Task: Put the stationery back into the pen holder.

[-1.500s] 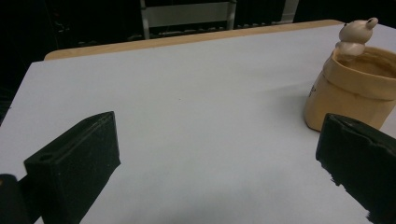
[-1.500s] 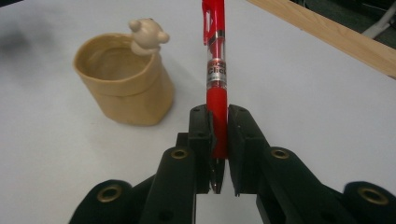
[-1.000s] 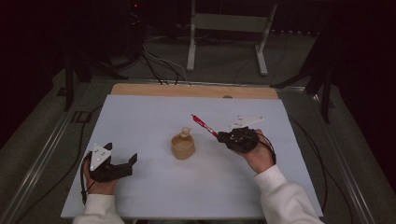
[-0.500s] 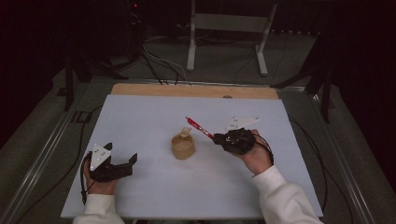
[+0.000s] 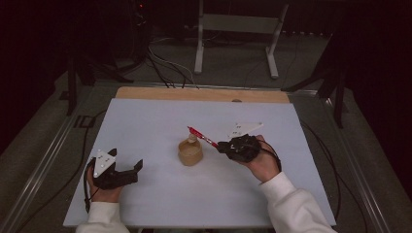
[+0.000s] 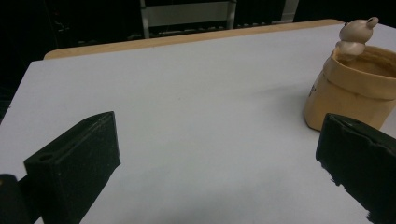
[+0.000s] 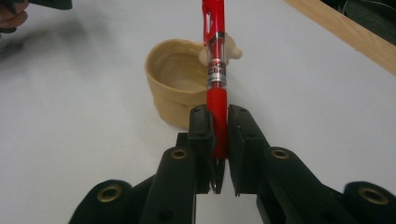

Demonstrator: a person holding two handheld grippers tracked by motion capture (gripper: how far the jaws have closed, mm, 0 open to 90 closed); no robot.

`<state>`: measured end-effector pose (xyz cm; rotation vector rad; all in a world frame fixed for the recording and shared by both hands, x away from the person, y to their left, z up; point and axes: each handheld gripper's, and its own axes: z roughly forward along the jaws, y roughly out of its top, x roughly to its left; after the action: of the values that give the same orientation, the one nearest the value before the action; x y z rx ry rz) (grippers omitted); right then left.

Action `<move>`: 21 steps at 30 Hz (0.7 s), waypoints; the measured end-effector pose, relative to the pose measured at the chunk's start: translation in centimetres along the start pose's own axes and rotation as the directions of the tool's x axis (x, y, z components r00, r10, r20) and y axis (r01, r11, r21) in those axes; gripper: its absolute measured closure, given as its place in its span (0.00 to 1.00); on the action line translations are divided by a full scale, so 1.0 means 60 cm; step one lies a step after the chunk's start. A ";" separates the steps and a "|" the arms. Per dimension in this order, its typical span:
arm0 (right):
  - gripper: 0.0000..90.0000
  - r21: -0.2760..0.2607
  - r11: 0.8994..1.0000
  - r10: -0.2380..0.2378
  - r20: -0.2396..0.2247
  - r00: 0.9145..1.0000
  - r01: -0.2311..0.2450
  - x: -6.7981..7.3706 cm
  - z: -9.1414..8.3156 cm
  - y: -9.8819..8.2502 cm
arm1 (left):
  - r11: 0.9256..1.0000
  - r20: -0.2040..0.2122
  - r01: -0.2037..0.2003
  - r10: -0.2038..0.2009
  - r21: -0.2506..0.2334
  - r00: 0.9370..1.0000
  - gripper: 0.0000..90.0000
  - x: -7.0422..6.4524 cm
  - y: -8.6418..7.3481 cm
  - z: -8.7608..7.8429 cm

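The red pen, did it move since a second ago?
Yes. In the high view the red pen, held in the right tongs, has moved left toward the tan pot, which stayed put; its far end now hangs over the pot.

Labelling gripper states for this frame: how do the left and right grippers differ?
The left gripper has its jaws wide open with nothing between them; the right gripper is shut on a red pen. The left one rests low at the near-left of the white table, apart from the tan cup; the right one holds the pen out over that cup. Both are black, hand-held and carry a grey plate.
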<state>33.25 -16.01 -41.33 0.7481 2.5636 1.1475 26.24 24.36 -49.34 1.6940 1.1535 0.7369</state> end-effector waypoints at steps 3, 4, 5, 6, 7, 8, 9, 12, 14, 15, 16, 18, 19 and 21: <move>0.90 0.006 1.000 -0.010 -0.007 1.000 0.010 0.005 0.001 0.001 | 1.000 0.000 0.001 -0.001 -0.001 1.000 0.00 0.000 0.000 0.000; 0.90 0.011 1.000 -0.017 -0.010 1.000 0.017 0.007 0.001 0.002 | 1.000 0.000 0.000 0.000 0.000 1.000 0.00 0.000 0.000 0.000; 0.90 0.014 1.000 -0.019 -0.013 1.000 0.019 0.008 0.001 0.002 | 1.000 -0.001 0.000 0.000 0.000 1.000 0.00 0.000 0.000 0.000; 0.90 0.018 1.000 -0.021 -0.015 1.000 0.021 0.009 0.001 0.002 | 1.000 -0.001 0.000 0.000 0.000 1.000 0.00 0.000 0.000 0.000; 0.90 0.021 0.999 -0.023 -0.018 1.000 0.024 0.010 0.001 0.002 | 1.000 -0.001 0.002 -0.002 0.000 1.000 0.00 0.000 0.000 0.000; 0.90 0.024 0.999 -0.028 -0.022 0.999 0.029 0.011 0.001 0.002 | 1.000 -0.001 0.001 -0.001 0.000 1.000 0.00 0.000 0.000 0.000; 0.90 0.027 0.999 -0.031 -0.024 0.999 0.032 0.012 0.001 0.002 | 1.000 0.000 0.002 -0.002 -0.001 1.000 0.00 0.000 0.000 0.001; 0.90 0.036 0.998 -0.042 -0.030 0.999 0.043 0.015 0.001 0.002 | 1.000 -0.001 0.001 -0.001 0.000 1.000 0.00 0.000 0.000 0.001; 0.90 0.039 0.998 -0.045 -0.032 0.998 0.046 0.015 0.000 0.002 | 1.000 -0.001 0.001 -0.001 0.001 1.000 0.00 0.000 0.000 0.001; 0.90 0.041 0.998 -0.048 -0.034 0.998 0.050 0.016 0.000 0.002 | 1.000 -0.001 0.001 -0.001 0.001 1.000 0.00 0.000 0.000 0.001; 0.90 0.046 0.997 -0.054 -0.035 0.998 0.056 0.018 0.001 0.002 | 1.000 0.000 0.001 -0.001 0.001 1.000 0.00 0.000 0.000 0.001; 0.90 0.050 0.997 -0.065 -0.041 0.997 0.067 0.019 0.002 0.003 | 1.000 -0.001 0.001 -0.001 0.001 1.000 0.00 0.000 0.000 0.001; 0.90 0.050 0.997 -0.065 -0.041 0.997 0.067 0.019 0.002 0.003 | 1.000 -0.001 0.001 -0.001 0.001 1.000 0.00 0.000 0.000 0.001; 0.90 0.055 0.996 -0.067 -0.044 0.997 0.069 0.020 0.003 0.003 | 1.000 -0.001 0.003 -0.003 -0.001 1.000 0.00 0.000 0.000 0.001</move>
<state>32.35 -15.14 -41.35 0.6501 2.6448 1.0854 26.27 24.35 -49.36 1.6914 1.1558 0.7362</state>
